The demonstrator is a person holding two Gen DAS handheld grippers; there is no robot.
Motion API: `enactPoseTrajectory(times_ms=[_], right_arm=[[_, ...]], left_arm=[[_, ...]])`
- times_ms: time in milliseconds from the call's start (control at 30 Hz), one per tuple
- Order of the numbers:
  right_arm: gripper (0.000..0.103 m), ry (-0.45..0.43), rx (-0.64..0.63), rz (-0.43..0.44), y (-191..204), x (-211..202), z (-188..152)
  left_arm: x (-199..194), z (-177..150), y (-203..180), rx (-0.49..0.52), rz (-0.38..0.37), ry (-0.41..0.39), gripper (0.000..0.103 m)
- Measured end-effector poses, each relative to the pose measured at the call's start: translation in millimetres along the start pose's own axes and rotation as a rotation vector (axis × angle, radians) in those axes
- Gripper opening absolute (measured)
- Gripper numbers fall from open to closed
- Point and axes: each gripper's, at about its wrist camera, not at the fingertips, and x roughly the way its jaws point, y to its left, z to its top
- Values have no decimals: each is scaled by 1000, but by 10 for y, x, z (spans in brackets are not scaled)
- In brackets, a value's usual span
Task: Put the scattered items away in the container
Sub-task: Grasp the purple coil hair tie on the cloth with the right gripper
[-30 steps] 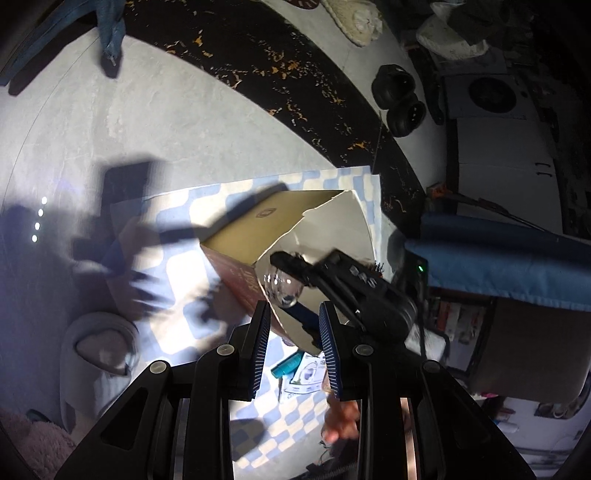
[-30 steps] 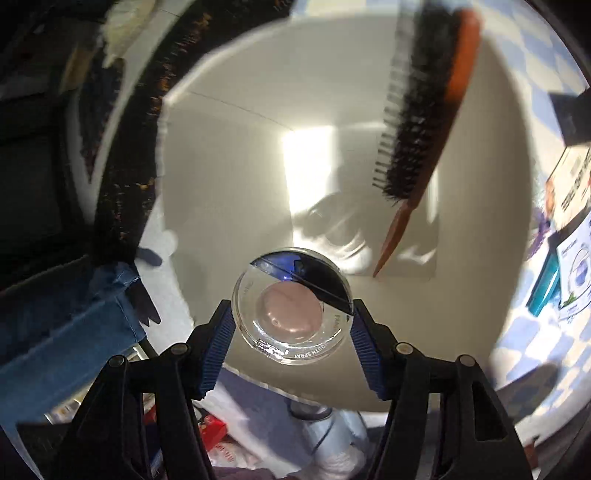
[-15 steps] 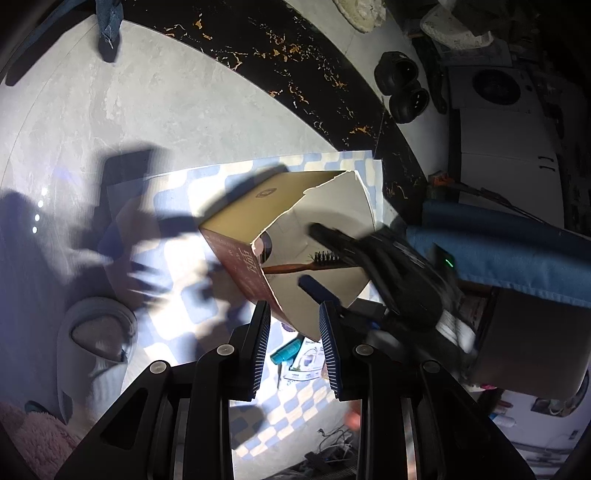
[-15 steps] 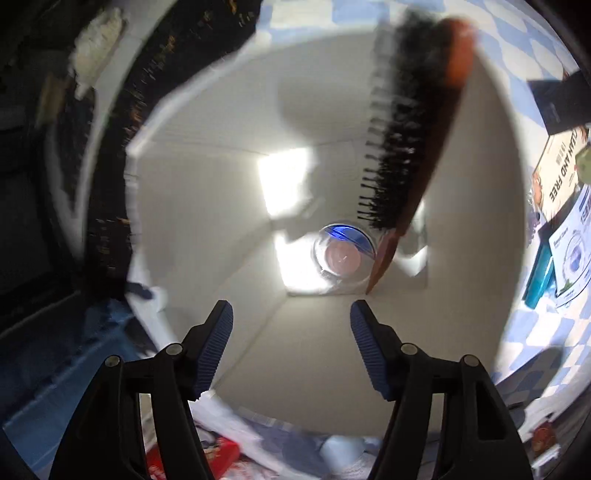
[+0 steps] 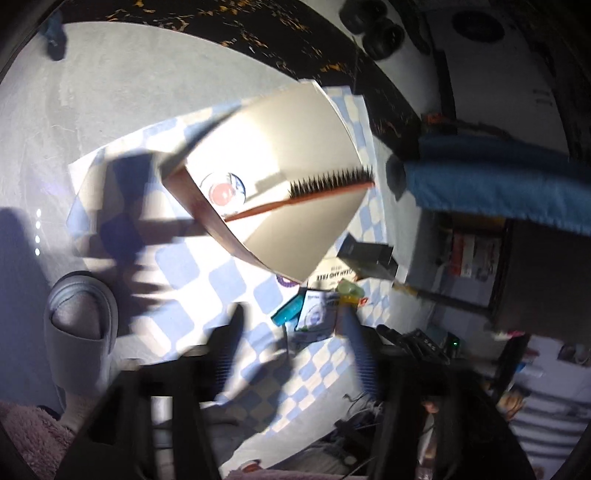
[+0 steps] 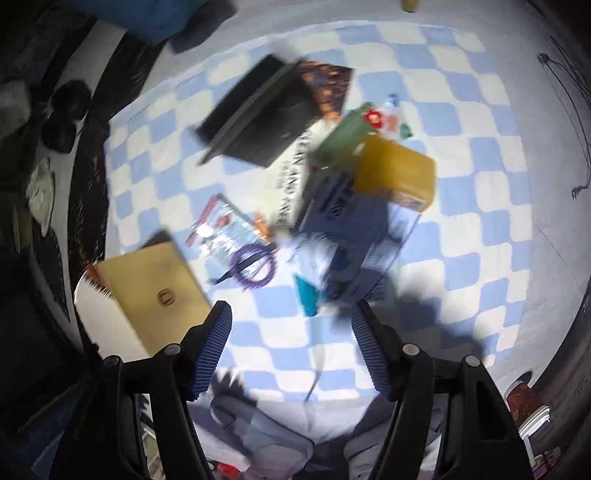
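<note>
A white packet (image 5: 330,273) beside the box reads "CLEAN AND FREE".

floor: grey marble (image 5: 122,107), black gold-veined band (image 5: 236,33) | cover: blue-white checkered cloth (image 6: 461,229) | light: hard, dark shadows

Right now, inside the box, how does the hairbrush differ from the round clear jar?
The hairbrush is long and thin, orange-brown with black bristles; the round clear jar is short, round and see-through with a pink centre. The hairbrush leans across the box, its head near one corner; the jar sits at the bottom, beside the handle end. Both are already inside.
</note>
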Motion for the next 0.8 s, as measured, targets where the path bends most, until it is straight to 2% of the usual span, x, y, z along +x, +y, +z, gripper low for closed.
enactPoseTrajectory(times_ms=[100, 200, 367, 533, 600, 800], right_arm=[[68, -63, 153, -13, -369, 83, 58], [68, -4, 150, 30, -377, 309, 76], [68, 75, -81, 4, 139, 715, -39], [68, 93, -135, -30, 405, 1126, -109], [68, 69, -202, -94, 573, 1303, -99], [67, -29, -492, -239, 1155, 1472, -169]], left_arm=[[88, -25, -72, 20, 15, 25, 81], [182, -39, -105, 29, 39, 38, 81], [381, -95, -159, 70, 129, 93, 81], [489, -133, -344, 162, 210, 102, 81], [531, -132, -442, 192, 187, 101, 81], [603, -106, -626, 292, 132, 137, 81]])
